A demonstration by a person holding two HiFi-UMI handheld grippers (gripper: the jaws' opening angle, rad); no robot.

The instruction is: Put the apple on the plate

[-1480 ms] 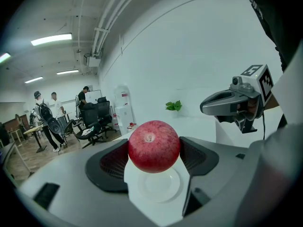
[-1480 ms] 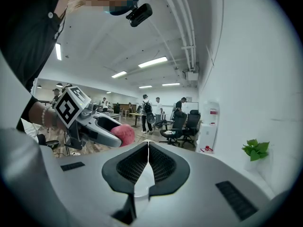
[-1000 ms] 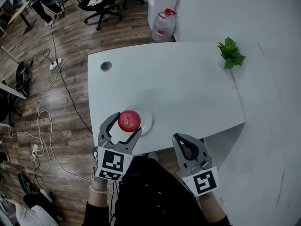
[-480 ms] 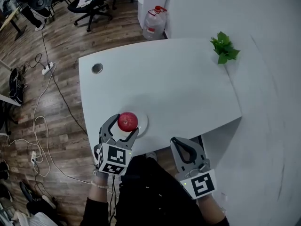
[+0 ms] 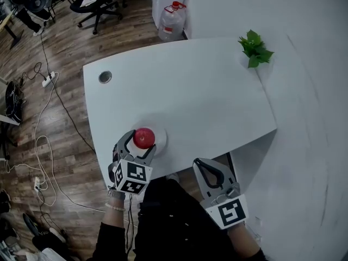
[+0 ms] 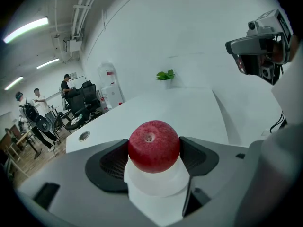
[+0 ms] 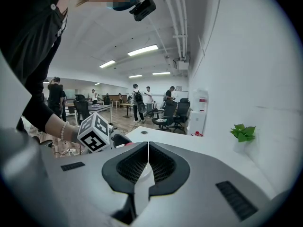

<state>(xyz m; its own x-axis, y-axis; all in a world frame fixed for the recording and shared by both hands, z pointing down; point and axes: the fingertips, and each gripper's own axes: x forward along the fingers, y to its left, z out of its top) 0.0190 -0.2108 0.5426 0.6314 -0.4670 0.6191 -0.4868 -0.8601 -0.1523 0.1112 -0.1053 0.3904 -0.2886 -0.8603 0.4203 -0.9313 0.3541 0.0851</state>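
Note:
A red apple (image 5: 143, 137) rests on a small white plate (image 5: 160, 139) near the front left corner of the white table (image 5: 190, 91). My left gripper (image 5: 142, 140) reaches in from the table's near edge, its jaws closed against both sides of the apple. In the left gripper view the apple (image 6: 154, 146) fills the gap between the dark pads (image 6: 110, 162), with the plate (image 6: 156, 187) under it. My right gripper (image 5: 202, 163) hangs off the table's front edge, shut and empty, its pads (image 7: 163, 163) meeting in the right gripper view.
A potted green plant (image 5: 253, 49) stands at the far right of the table by the white wall. A round cable grommet (image 5: 105, 76) is at the far left corner. A water jug (image 5: 170, 19), office chairs and floor cables lie beyond the table.
The head view has shifted, so table and grippers sit a little lower left in frame. The left gripper stays around the apple on the plate. The right gripper stays shut.

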